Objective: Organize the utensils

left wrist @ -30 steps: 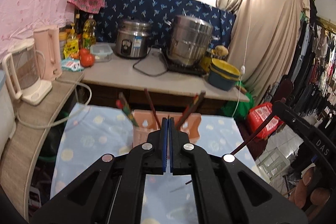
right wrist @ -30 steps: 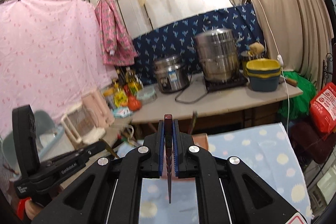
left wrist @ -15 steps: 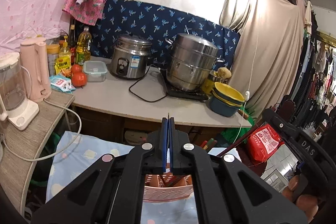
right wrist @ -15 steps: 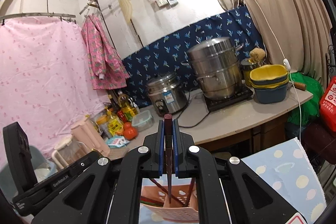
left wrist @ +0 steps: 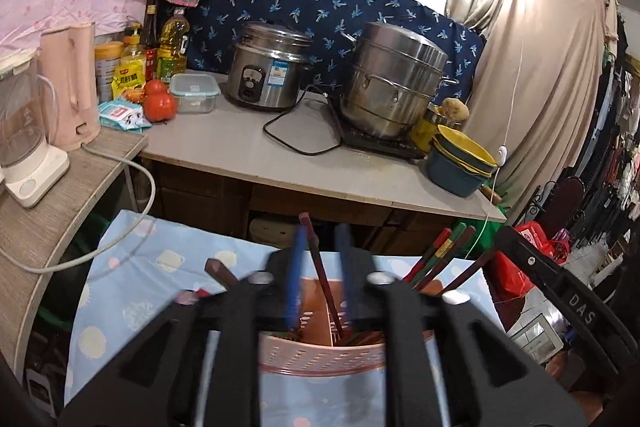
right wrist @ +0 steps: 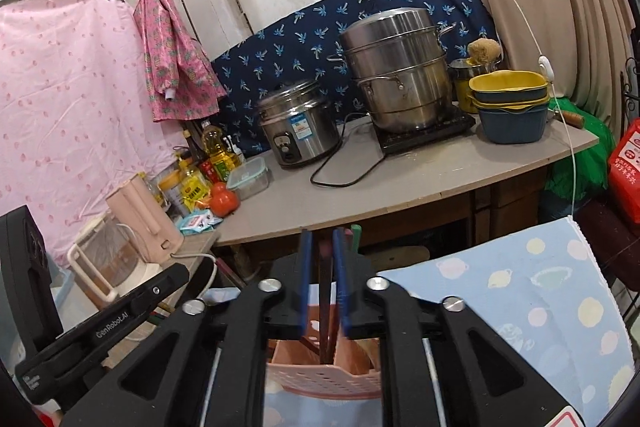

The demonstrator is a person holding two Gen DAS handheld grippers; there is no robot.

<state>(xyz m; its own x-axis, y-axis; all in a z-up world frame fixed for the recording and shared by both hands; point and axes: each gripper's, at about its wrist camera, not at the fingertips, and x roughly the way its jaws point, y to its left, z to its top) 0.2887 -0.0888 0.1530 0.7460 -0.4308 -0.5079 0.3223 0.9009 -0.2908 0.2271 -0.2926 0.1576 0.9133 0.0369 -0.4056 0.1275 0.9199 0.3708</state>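
A pink perforated utensil holder [left wrist: 320, 359] stands on the blue dotted tablecloth [left wrist: 160, 263]. It also shows in the right wrist view [right wrist: 320, 375]. Several dark red and green chopsticks [left wrist: 432, 263] stand in it. My left gripper [left wrist: 320, 247] is open right above the holder, and a dark red chopstick [left wrist: 320, 267] stands between its fingers, apart from them. My right gripper [right wrist: 320, 251] is open above the holder, and a dark red chopstick [right wrist: 323, 307] stands loose between its fingers, its tip down in the holder.
Behind the table is a grey counter [left wrist: 248, 147] with a rice cooker [left wrist: 268, 67], a steel steamer pot [left wrist: 392, 83], stacked bowls [left wrist: 460, 159], a tomato [left wrist: 160, 103] and bottles. A pink kettle [left wrist: 72, 83] and a blender [left wrist: 24, 131] stand on a side shelf at left.
Both grippers were shut, the right one on a chopstick. Both have opened over the holder, and the chopsticks now stand in it. Both views tilted down a little.
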